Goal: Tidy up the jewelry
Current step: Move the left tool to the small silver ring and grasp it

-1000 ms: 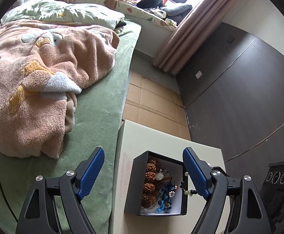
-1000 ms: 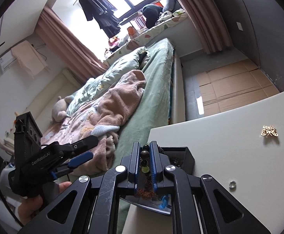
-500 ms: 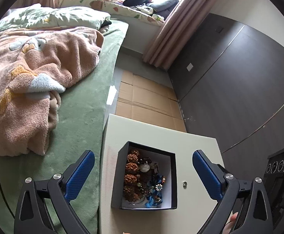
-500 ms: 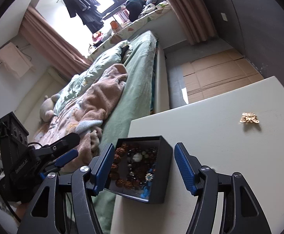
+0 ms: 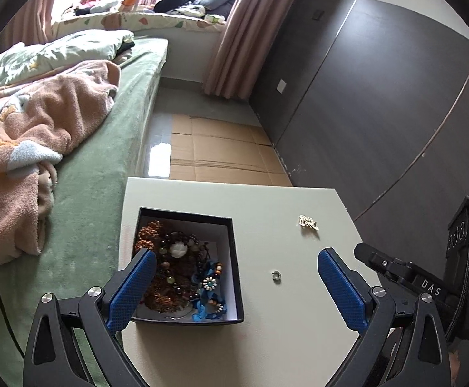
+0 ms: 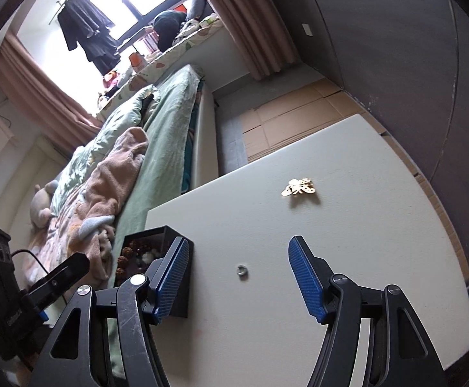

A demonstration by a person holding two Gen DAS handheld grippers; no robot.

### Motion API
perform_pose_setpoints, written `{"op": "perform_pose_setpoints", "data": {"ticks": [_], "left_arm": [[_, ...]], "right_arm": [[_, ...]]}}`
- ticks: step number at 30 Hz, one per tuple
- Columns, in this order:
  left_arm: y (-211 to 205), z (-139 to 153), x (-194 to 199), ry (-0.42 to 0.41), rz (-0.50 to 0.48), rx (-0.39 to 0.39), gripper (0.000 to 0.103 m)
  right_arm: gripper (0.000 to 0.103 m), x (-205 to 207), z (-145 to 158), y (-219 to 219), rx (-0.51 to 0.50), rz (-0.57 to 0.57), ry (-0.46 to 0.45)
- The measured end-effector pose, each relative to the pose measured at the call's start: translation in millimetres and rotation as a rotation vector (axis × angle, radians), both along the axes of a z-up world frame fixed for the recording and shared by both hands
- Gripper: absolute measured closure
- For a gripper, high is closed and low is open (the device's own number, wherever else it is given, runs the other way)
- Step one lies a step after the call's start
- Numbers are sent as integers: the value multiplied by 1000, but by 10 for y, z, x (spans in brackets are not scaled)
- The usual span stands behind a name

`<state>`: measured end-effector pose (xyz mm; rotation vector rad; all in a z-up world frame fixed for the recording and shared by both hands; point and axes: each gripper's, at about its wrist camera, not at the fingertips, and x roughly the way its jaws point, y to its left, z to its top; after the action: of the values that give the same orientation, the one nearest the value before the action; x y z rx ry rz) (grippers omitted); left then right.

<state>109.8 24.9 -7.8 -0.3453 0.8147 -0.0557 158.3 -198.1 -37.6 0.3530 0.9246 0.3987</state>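
A black jewelry box point(image 5: 234, 248) with a white inside holds bead bracelets, a white flower piece and blue pieces; it sits on the left of a pale table point(image 5: 266, 338). It also shows in the right wrist view point(image 6: 173, 235). A small silver ring point(image 5: 276, 275) point(image 6: 241, 270) and a gold butterfly brooch point(image 5: 308, 222) point(image 6: 298, 187) lie loose on the table. My left gripper point(image 5: 234, 287) is open and empty above the box's right side. My right gripper point(image 6: 237, 282) is open and empty, its fingers on either side of the ring.
A bed point(image 5: 99, 174) with a green sheet and a pink blanket point(image 5: 34, 135) runs along the table's left edge. Cardboard point(image 5: 215, 151) covers the floor beyond the table. A dark wall point(image 5: 379, 113) stands to the right. The right gripper's body point(image 5: 427, 283) shows at right.
My right gripper opened, letting the beads go into the box, then moved right over the ring. My left gripper opened wider and shifted right, bringing ring and brooch into view.
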Motion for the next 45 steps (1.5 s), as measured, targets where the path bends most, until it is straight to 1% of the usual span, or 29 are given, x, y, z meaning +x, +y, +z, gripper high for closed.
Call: {"op": "perform_pose_setpoints", "data": {"ticks": [3,5,6,7,8,9,10,12,15,16,17,23,27,30,33,35,36,38,39,41,43,45], "left_arm": [[-144,-20,17,7,-30,6,3],[-256,-24,31,5,-49,28,3],[-307,-31,40,7,-55,43,3],[-364,-40,55,10,-61,54,3],[-413,-51,72,11,-69,55,3],[-459,-66,96,17,-77,56,3],[-503,-83,125,27,-81,59,3],[-589,-110,170,39,-95,66,3],[-720,-148,221,55,-116,73,3],[-766,-157,238,60,-124,77,3],[-814,-164,255,65,-130,83,3],[-983,-187,348,92,-158,133,3],[-1083,-258,488,147,-181,172,3],[-1176,-315,580,189,-213,186,6],[-1234,-408,669,235,-237,200,17],[-1247,-465,720,256,-237,210,34],[-1252,-505,749,270,-239,214,37],[-1269,-578,794,297,-240,231,48],[-1270,-619,813,313,-242,239,51],[-1268,-692,847,338,-228,272,62],[-1254,-762,871,363,-216,299,67],[-1246,-829,885,388,-215,314,68]], "right_arm": [[38,-1,-31,-161,8,-29,29],[38,-9,-26,-254,18,-45,34],[36,-14,-18,-296,19,-52,33],[27,-18,-9,-337,15,-62,32],[21,-22,1,-372,11,-75,29],[9,-22,10,-409,4,-88,26],[7,-27,19,-449,-4,-100,23],[7,-20,26,-523,-17,-115,24],[7,14,5,-625,-9,-125,42],[2,22,4,-661,-11,-127,42],[0,27,8,-695,-18,-132,41],[0,52,10,-902,-36,-153,48],[0,72,-20,-1004,-45,-162,66],[0,93,-44,-1099,-45,-180,87],[0,115,-57,-1187,-37,-194,101],[0,123,-81,-1257,-16,-207,117],[0,127,-95,-1292,-4,-214,126],[0,135,-117,-1343,13,-224,140],[0,138,-126,-1360,17,-227,145],[0,141,-137,-1391,25,-230,152],[0,143,-146,-1411,36,-231,161],[0,146,-155,-1432,49,-230,166]]}}
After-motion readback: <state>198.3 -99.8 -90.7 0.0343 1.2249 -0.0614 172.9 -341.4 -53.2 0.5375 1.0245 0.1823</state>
